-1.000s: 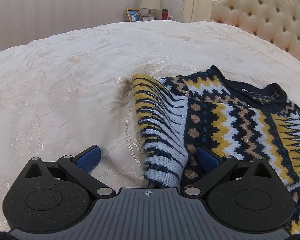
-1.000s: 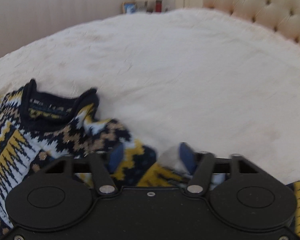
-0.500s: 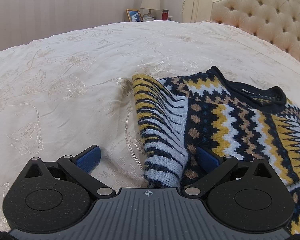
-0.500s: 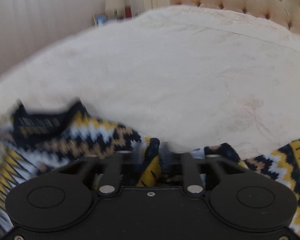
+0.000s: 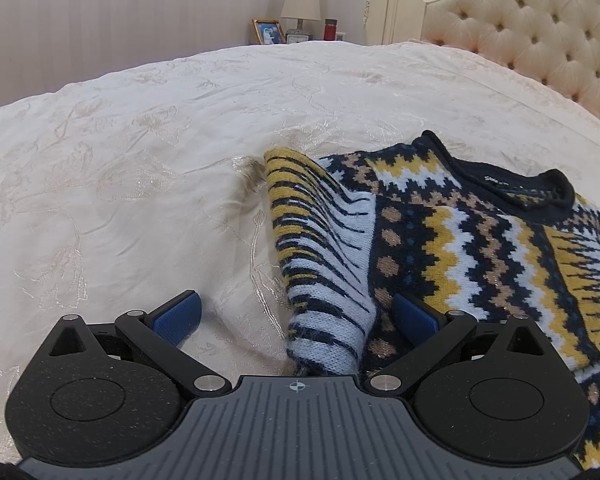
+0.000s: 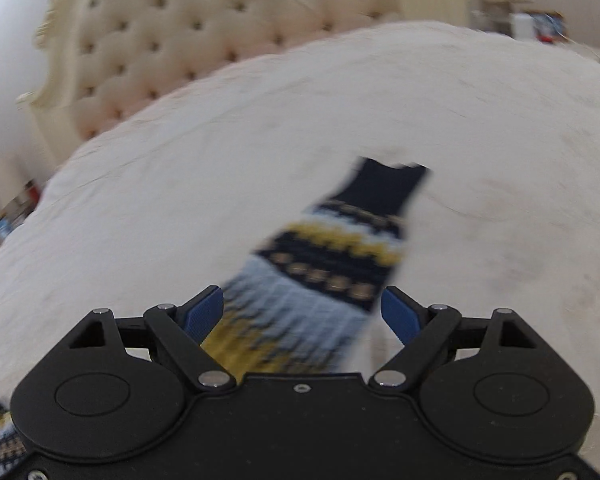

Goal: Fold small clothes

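The left gripper [image 5: 296, 314] stood wide open over the folded sleeve [image 5: 324, 264] of the patterned sweater [image 5: 500, 248] on the bedspread [image 5: 140, 160]; the right gripper [image 6: 302, 314] was opening, pads clear of the blurred other sleeve [image 6: 332, 256] between them.

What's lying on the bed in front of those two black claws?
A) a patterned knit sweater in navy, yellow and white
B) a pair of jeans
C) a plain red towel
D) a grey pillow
A: the sweater with zigzag bands lies on the cream bedspread, one sleeve stretched out in the right wrist view.
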`<state>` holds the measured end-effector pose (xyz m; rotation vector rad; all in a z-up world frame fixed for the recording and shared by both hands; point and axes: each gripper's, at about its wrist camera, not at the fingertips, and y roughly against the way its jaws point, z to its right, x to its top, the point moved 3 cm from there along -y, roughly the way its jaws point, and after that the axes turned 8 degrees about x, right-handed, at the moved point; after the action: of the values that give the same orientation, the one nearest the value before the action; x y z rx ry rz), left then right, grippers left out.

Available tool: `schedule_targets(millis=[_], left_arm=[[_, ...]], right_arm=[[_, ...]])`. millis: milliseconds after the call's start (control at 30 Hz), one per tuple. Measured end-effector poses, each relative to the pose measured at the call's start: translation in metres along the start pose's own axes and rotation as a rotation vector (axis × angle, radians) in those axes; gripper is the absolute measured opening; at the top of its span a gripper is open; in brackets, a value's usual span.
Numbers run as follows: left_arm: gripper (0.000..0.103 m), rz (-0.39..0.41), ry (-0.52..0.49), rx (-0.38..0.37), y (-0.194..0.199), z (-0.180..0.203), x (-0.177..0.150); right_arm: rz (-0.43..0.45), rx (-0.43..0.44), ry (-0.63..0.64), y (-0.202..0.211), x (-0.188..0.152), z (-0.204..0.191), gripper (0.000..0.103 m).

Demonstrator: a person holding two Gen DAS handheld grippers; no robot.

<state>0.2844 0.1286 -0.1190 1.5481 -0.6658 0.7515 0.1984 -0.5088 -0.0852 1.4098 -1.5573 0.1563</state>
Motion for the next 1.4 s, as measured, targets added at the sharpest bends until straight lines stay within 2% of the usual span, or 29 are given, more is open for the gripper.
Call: schedule_targets(millis=[100,233,267,300,333,367,500,600,700,867,1000,1067,1133,1233,1300,1333,1400], left_arm=[[0.103,0.001,-0.001,0.001,0.000,0.000,0.000],[0.103,0.002,-0.001,0.002,-0.001,0.000,-0.001],[0.103,0.003,-0.001,0.001,-0.001,0.000,-0.001],[0.103,0.004,-0.001,0.001,-0.001,0.000,-0.001],[0.103,0.003,-0.002,0.001,-0.002,0.000,0.000],[0.103,0.003,-0.002,0.001,-0.002,0.000,-0.001],[0.103,0.003,0.004,-0.004,-0.002,-0.001,-0.002],[0.103,0.003,0.002,-0.002,-0.002,-0.001,-0.002],[0.103,0.001,-0.002,0.000,-0.001,-0.001,-0.001],[0.102,-0.013,0.000,-0.030,0.002,-0.003,0.004],[0.101,-0.081,0.047,-0.108,0.016,-0.010,0.020],[0.101,-0.060,0.118,-0.150,0.034,-0.017,0.033],[0.101,-0.026,0.143,-0.178,0.052,-0.022,0.042],[0.101,-0.004,0.138,-0.207,0.068,-0.027,0.048],[0.101,-0.024,0.133,-0.216,0.068,-0.029,0.043],[0.101,-0.040,0.130,-0.214,0.067,-0.030,0.039],[0.101,-0.074,0.122,-0.204,0.063,-0.031,0.030]], right_arm=[[-0.010,0.027,-0.091,-0.003,-0.007,0.010,0.088],[0.026,0.079,-0.161,-0.007,-0.008,0.016,0.087],[0.029,0.093,-0.193,-0.007,-0.007,0.018,0.072],[0.015,0.099,-0.229,-0.011,-0.005,0.020,0.045],[-0.005,0.102,-0.266,-0.014,-0.004,0.023,0.023],[-0.011,0.112,-0.298,-0.012,-0.004,0.024,0.016],[0.030,0.123,-0.229,0.019,0.004,0.012,0.016],[0.077,0.143,-0.209,0.058,0.012,0.010,0.015],[0.120,0.121,-0.198,0.094,0.021,0.013,0.015],[0.135,0.118,-0.122,0.133,0.034,-0.007,0.015],[0.141,0.172,0.035,0.151,0.044,-0.062,0.016],[0.140,0.219,0.158,0.159,0.043,-0.102,0.016],[0.140,0.283,0.300,0.171,0.031,-0.146,0.016],[0.105,0.383,0.546,0.186,-0.012,-0.212,0.016],[0.051,0.443,0.739,0.191,-0.061,-0.249,0.017],[0.016,0.473,0.812,0.190,-0.090,-0.263,0.017],[-0.096,0.523,0.881,0.180,-0.142,-0.275,0.019]])
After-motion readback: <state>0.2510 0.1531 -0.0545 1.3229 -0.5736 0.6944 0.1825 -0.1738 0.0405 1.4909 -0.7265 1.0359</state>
